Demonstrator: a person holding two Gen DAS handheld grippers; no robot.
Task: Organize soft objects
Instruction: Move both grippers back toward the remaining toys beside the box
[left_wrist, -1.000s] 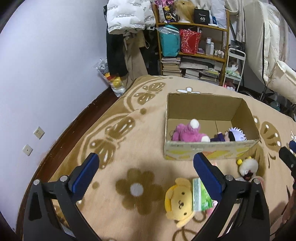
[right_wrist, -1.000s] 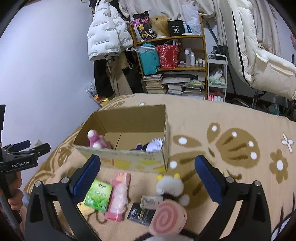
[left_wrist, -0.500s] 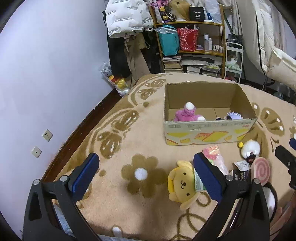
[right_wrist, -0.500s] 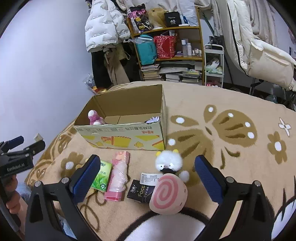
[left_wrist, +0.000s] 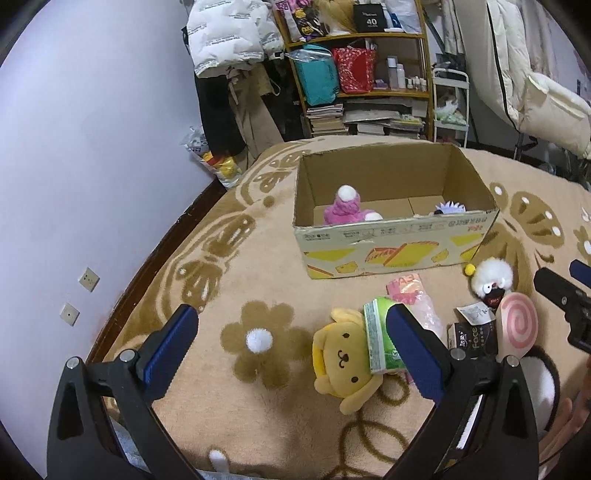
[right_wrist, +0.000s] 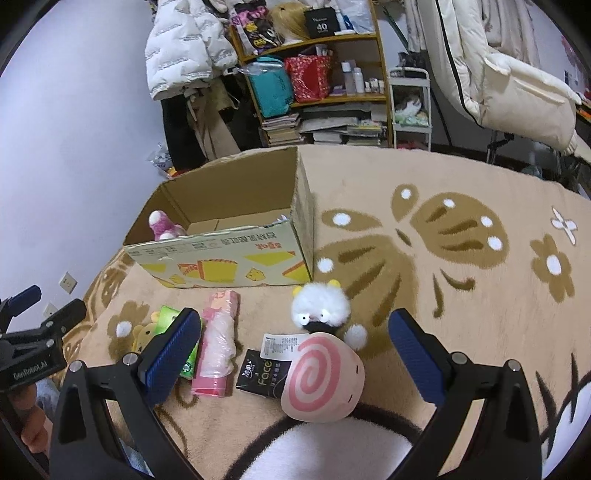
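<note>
An open cardboard box (left_wrist: 395, 243) (right_wrist: 225, 258) stands on the patterned blanket, holding a pink plush (left_wrist: 345, 210) (right_wrist: 162, 226) and a spiky white-purple plush (left_wrist: 448, 208). In front of it lie a yellow dog plush (left_wrist: 341, 360), a green tissue pack (left_wrist: 378, 339) (right_wrist: 173, 317), a pink wrapped pack (right_wrist: 218, 343), a fluffy white plush (right_wrist: 320, 308) (left_wrist: 489, 282), a pink swirl plush (right_wrist: 321, 376) (left_wrist: 517, 325) and a black Face packet (right_wrist: 260, 374). My left gripper (left_wrist: 291, 349) hangs open above the dog plush. My right gripper (right_wrist: 295, 354) is open over the swirl plush.
A cluttered wooden shelf (left_wrist: 369, 74) with bags and books stands behind the bed, with jackets hung beside it. The purple wall (left_wrist: 92, 129) runs along the left, with the bed's edge beneath it. A white cart (right_wrist: 410, 107) is at the back right.
Both grippers have drawn back and lowered toward the near edge of the bed, so the box looks farther off and more loose items show in front. Both stay open.
</note>
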